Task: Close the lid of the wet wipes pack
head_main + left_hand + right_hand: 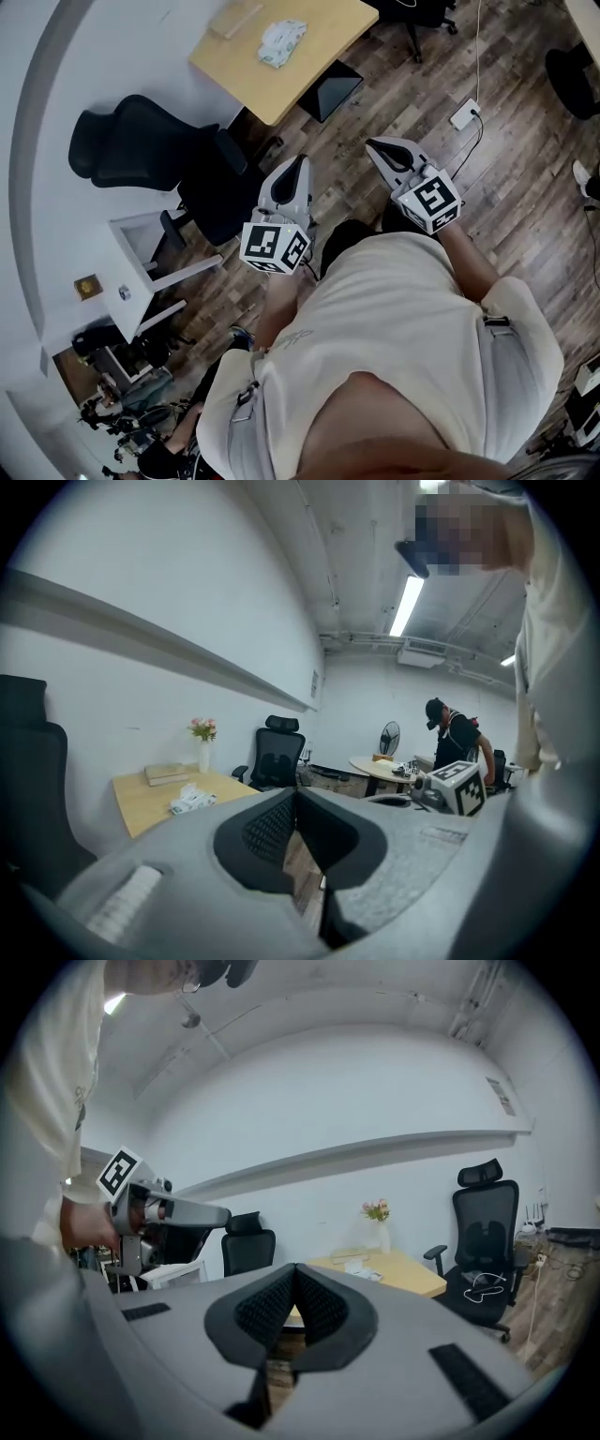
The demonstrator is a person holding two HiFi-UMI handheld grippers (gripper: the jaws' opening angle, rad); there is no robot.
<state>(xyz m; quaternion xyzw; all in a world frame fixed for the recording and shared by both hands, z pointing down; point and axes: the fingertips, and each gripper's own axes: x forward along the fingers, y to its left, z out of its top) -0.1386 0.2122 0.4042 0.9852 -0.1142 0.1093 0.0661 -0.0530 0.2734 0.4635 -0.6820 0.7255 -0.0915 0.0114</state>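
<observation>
While the person (394,356) in a pale shirt stands on the wood-plank floor (487,178), the head view shows both tools held out in front at waist height, well apart from the desk (323,37) at the top of the picture. The wet wipes pack (281,42) lies on that desk beside a flat book (236,17), out of reach of either claw; whether its lid is up or down cannot be made out from here. A black office chair (150,145) stands between the desk and a small white cabinet (145,253). The left gripper (302,161) and the right gripper (373,143) both point towards the desk, side by side over bare floor.

Seen from the left gripper view, that claw's two black ridged pads meet at the tips with nothing between them – only floor shows below. The pack sits far off on the desk, near a vase of pink flowers (202,742). The other tool's marker cube shows at the right, and a second person (457,744) bends over a round table (384,766) at the back of the room.

From the right gripper view, its pads are likewise pressed together and hold nothing – the desk, pack and flowers lie well beyond them.
</observation>
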